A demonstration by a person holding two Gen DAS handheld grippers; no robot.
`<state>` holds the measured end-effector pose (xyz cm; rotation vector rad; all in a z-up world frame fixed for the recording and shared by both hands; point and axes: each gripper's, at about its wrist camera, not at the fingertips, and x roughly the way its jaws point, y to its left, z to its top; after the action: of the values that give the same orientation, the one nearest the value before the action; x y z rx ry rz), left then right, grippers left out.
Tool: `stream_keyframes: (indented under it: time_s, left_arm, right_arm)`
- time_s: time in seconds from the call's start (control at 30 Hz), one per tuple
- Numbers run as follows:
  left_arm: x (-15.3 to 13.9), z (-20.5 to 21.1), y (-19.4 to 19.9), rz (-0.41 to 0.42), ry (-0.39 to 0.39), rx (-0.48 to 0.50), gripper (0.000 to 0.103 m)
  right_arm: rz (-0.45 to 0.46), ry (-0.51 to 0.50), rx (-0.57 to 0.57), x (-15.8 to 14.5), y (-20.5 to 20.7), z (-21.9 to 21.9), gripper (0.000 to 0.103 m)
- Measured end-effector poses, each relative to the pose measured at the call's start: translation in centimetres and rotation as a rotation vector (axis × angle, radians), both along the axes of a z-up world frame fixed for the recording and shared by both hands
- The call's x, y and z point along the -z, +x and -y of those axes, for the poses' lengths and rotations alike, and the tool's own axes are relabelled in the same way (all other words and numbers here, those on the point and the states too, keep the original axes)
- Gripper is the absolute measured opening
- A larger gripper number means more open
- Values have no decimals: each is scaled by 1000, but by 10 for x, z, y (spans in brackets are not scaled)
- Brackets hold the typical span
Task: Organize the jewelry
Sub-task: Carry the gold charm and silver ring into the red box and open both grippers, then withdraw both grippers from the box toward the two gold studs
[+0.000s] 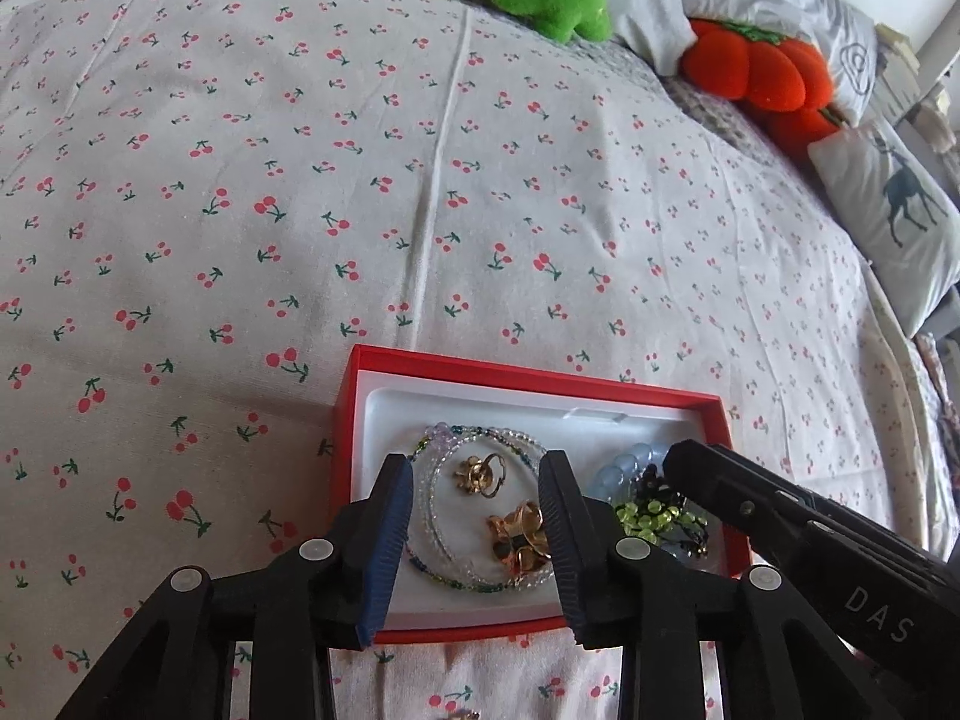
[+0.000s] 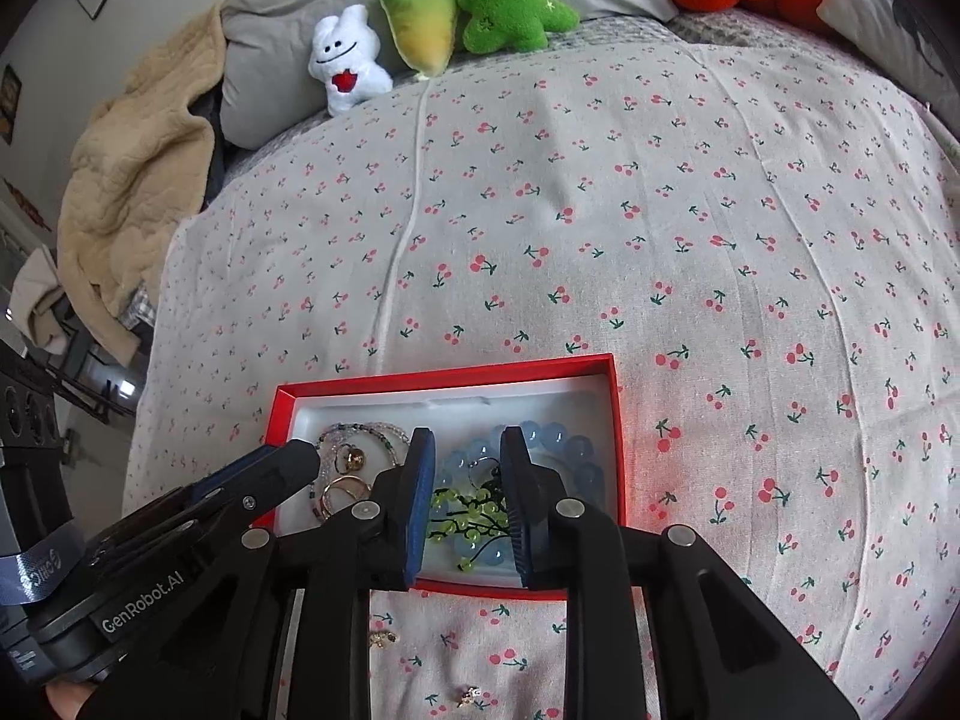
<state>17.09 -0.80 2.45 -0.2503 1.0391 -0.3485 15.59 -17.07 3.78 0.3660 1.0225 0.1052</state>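
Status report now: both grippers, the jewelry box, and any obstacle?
Left gripper open over red box, empty. Right gripper open above green bead piece. Two small pieces loose on the sheet. No obstacle.

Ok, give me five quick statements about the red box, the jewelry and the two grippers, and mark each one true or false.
1. The red box with the white liner lies open on the cherry-print bedsheet. True.
2. The pale blue bead bracelet lies on the sheet outside the box. False: it is inside the box.
3. The left gripper is clamped on a gold ring. False: its jaws stand apart and hold nothing, with the gold ring lying loose in the box.
4. Two small gold pieces lie on the sheet in front of the box. True.
5. The right gripper is open above the green bead piece. True.
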Motion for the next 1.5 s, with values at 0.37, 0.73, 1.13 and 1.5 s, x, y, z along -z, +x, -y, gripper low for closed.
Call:
stream_keyframes:
  time_s: [0.37, 0.73, 1.13, 1.5]
  left_arm:
    - [-15, -8, -35, 43, 103, 31, 62]
    - [-7, -27, -62, 16, 167, 48, 83]
    - [22, -35, -83, -80, 234, 92, 84]
    - [52, -33, -95, -192, 325, 122, 84]
  right_arm:
    - [10, -43, -3, -19, -32, 10, 52]
    - [-26, -139, -18, -20, -66, 21, 58]
    - [-146, -246, -139, 15, -93, 1, 59]
    - [-281, -227, -192, 46, -101, -18, 59]
